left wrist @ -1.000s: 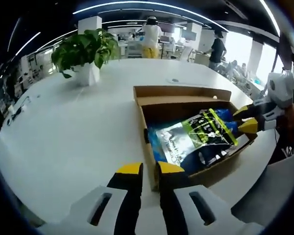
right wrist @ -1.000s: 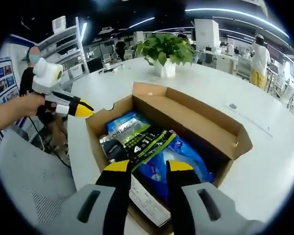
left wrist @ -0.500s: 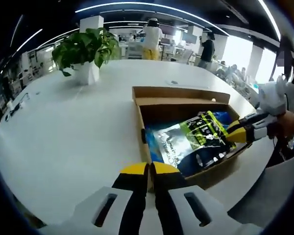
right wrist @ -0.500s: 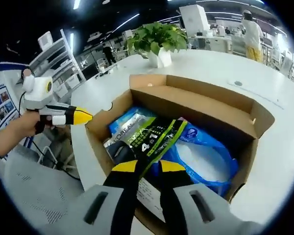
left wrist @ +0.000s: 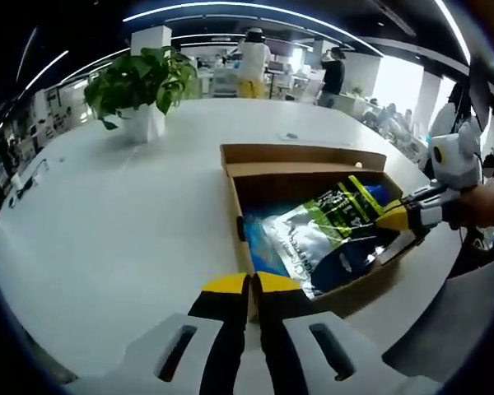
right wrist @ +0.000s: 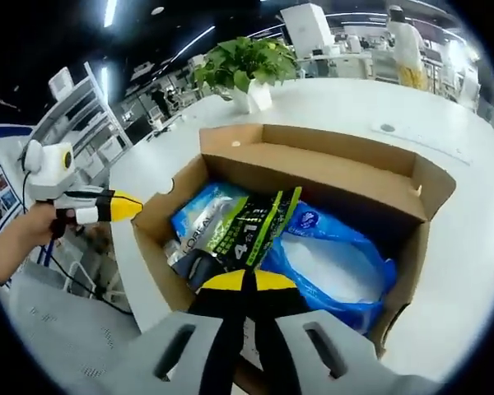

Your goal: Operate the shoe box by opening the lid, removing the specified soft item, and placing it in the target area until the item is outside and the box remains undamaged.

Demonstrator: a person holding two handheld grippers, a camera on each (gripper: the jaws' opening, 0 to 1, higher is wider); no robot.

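The open cardboard shoe box (left wrist: 309, 158) (right wrist: 337, 169) lies on the white table. Inside it, a green, black and silver soft pouch (left wrist: 325, 230) (right wrist: 239, 226) rests on a blue plastic bag (right wrist: 333, 267). My right gripper (right wrist: 247, 281) (left wrist: 393, 218) is shut on the pouch's near edge, and that end is raised above the box's wall. My left gripper (left wrist: 249, 285) (right wrist: 125, 206) is shut at the box's near corner, pinching the end of the side wall. The lid flap (left wrist: 300, 169) stands open at the far side.
A potted green plant (left wrist: 140, 86) (right wrist: 243, 62) stands on the white table (left wrist: 107, 222) beyond the box. A small dark disc (left wrist: 293, 136) lies on the table behind the box. People stand far off among desks. The table's edge is close on the right gripper's side.
The left jaws closed on the box's corner wall. The right jaws closed on the pouch's edge, and that end has lifted and slid toward the box's side.
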